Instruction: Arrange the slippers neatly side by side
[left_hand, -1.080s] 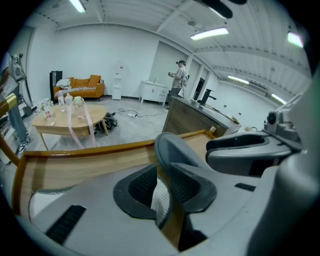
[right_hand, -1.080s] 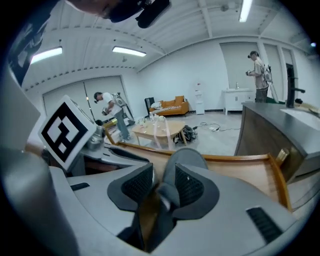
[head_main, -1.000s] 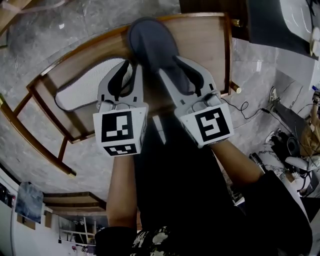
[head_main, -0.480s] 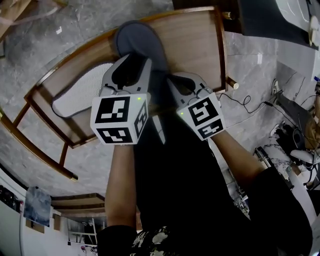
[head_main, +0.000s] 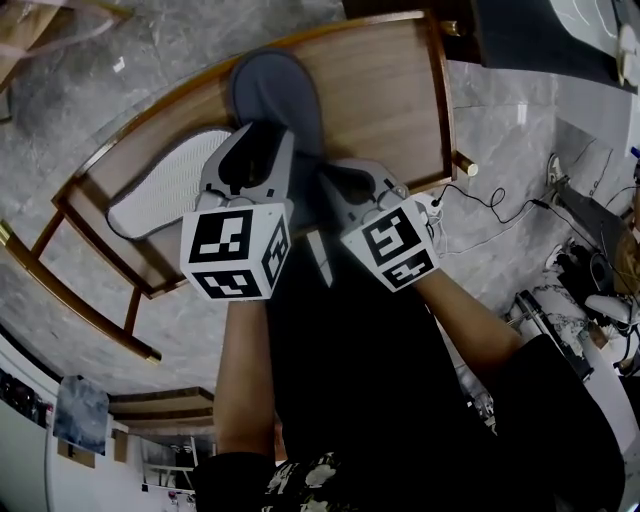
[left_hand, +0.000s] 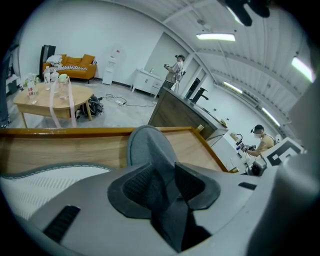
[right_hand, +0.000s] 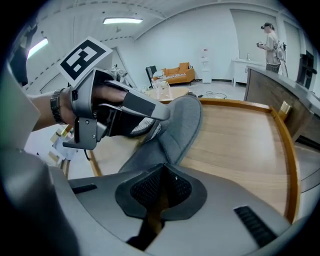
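- Head view looks steeply down on a wooden desk (head_main: 390, 90) with a raised rim. 2 slippers lie on it, and a person's 2 forearms reach in from the near side, each hand holding a gripper.
- A grey slipper (head_main: 275, 85) lies right way up near the middle of the desk, with its toe towards the far edge and its heel towards the person.
- A white-soled slipper (head_main: 160, 190), apparently its mate turned sole up, lies towards the desk's left end, close to the near edge. It sits at an angle to the grey one: 1 end comes near the grey heel, the other end is well apart from it.
- The left gripper (head_main: 265, 132) is at the grey slipper's heel. In the left gripper view its jaws have just been opening wider. Grey slipper fabric fills the gap and seems to touch both pads, so this reads as a grasp on the heel.
- The right gripper (head_main: 338, 172) sits just beside the left one, on the right of that heel. The right gripper view shows its jaws clenched together with nothing visible between them. The slipper begins just beyond their tips.
- Progress, as a judgement: the task is at an early stage. The pair is not side by side, and 1 slipper is upside down and askew.
- What seems left: turn the white-soled slipper over, bring it beside the grey one, point both toes the same way and level the heels.
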